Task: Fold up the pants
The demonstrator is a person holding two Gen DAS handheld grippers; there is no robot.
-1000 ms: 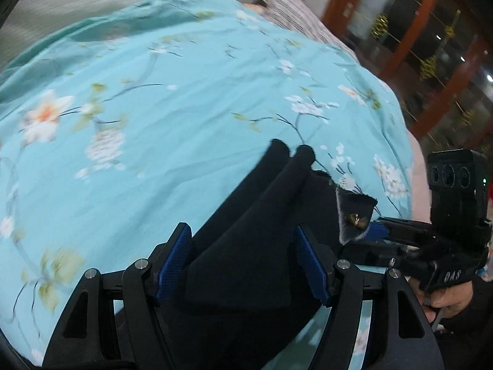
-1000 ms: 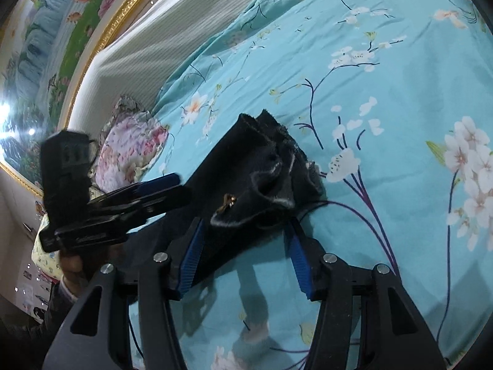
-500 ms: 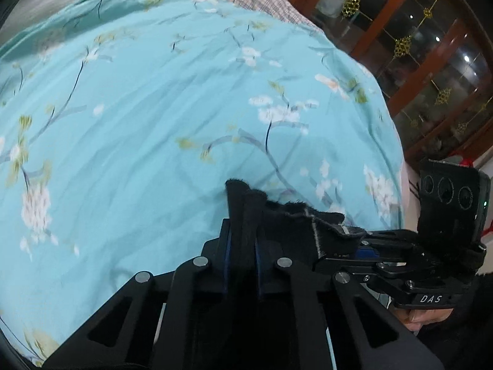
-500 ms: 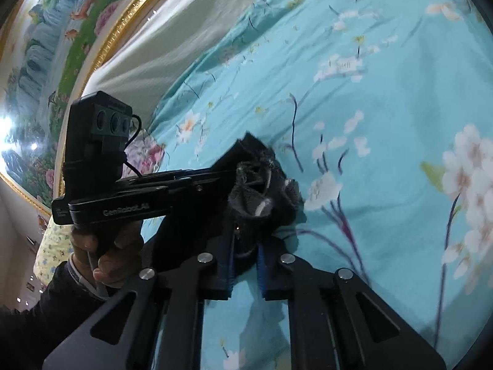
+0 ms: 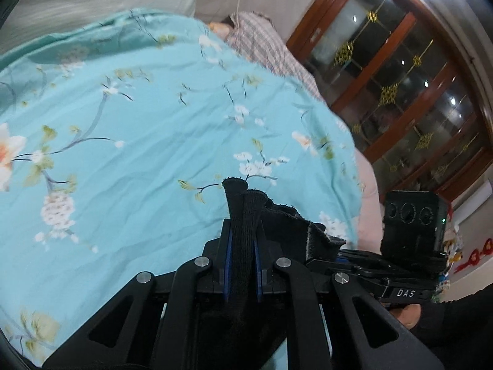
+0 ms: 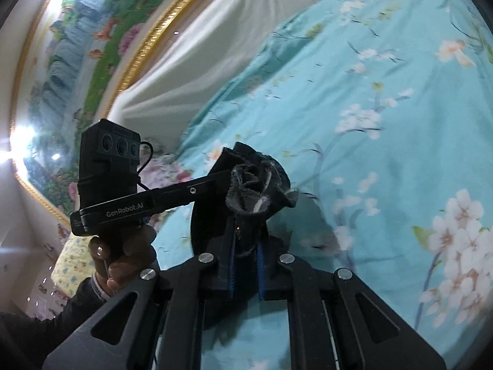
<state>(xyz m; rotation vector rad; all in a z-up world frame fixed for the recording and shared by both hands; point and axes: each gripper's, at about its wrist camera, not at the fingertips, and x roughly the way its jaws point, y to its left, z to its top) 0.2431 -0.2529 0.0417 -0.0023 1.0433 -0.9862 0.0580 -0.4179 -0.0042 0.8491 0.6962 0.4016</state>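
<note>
Since half a second ago we have raised both grippers, so the black pants [image 5: 243, 225] now hang clear above the turquoise floral bedspread [image 5: 129, 141] with more of the room showing behind. Our left gripper [image 5: 242, 265] is clenched on a bunched edge of the fabric. Just beside it, our right gripper [image 6: 246, 265] pinches the neighbouring rumpled edge, the cloth bridging the two.
</note>
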